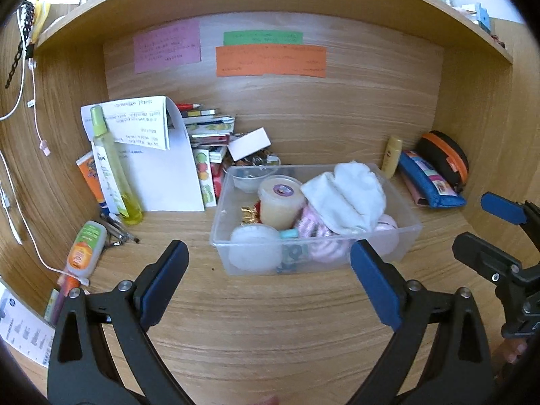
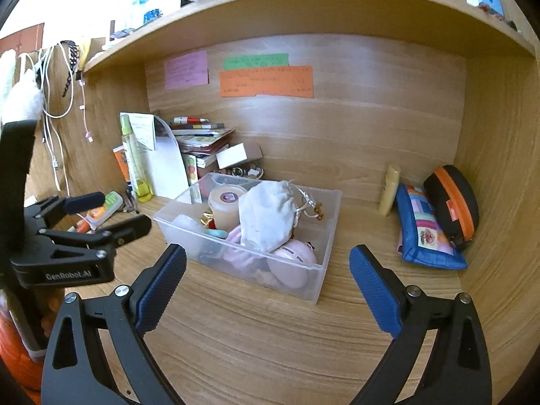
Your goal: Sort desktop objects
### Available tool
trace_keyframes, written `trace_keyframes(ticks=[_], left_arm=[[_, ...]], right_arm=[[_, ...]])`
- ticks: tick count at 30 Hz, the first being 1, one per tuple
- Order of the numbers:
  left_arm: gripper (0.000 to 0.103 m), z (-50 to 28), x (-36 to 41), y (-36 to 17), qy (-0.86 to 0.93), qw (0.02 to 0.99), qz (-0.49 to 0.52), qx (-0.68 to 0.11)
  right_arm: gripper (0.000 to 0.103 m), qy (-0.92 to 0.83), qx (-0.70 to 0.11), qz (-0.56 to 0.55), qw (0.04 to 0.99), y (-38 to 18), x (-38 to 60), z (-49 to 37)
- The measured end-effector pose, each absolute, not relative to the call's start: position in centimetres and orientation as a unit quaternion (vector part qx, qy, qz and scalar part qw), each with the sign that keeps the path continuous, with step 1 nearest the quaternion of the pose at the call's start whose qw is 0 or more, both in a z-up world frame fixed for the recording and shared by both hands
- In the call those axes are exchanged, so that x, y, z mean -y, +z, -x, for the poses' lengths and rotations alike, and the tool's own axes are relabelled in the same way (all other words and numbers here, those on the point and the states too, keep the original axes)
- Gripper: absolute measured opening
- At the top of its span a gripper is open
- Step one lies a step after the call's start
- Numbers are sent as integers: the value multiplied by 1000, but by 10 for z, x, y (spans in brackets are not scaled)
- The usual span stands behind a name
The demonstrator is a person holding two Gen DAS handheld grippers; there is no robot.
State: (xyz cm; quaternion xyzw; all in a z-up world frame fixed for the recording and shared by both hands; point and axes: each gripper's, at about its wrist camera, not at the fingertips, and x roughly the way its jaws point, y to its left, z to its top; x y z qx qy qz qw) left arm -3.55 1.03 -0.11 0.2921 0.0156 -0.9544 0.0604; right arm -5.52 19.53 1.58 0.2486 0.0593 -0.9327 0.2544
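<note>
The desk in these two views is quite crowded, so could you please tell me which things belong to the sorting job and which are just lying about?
Part of the job:
- clear plastic bin, already holding small items
- white cloth pouch in it
- blue pencil case
- orange-trimmed black case
- yellow spray bottle
- both open tools, left and right

Just lying about:
- coloured notes on the back panel
- white cables hanging at the left

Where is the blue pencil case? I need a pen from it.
The blue pencil case lies on the desk at the right in both views, right of the clear bin, between the yellow tube and the black-and-orange zip case.
</note>
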Motion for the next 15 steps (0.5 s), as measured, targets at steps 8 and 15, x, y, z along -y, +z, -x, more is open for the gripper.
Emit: trace_keyframes(ticks=[8,15], left_arm=[[98,29,-23,-6,-954,50,-295,-13],[98,25,-32,-4,-957,44,-287,2]], right_arm=[[97,-935,-64,-240,252,19,-198,45],[97,-934,-61,-246,251,16,-202,47]])
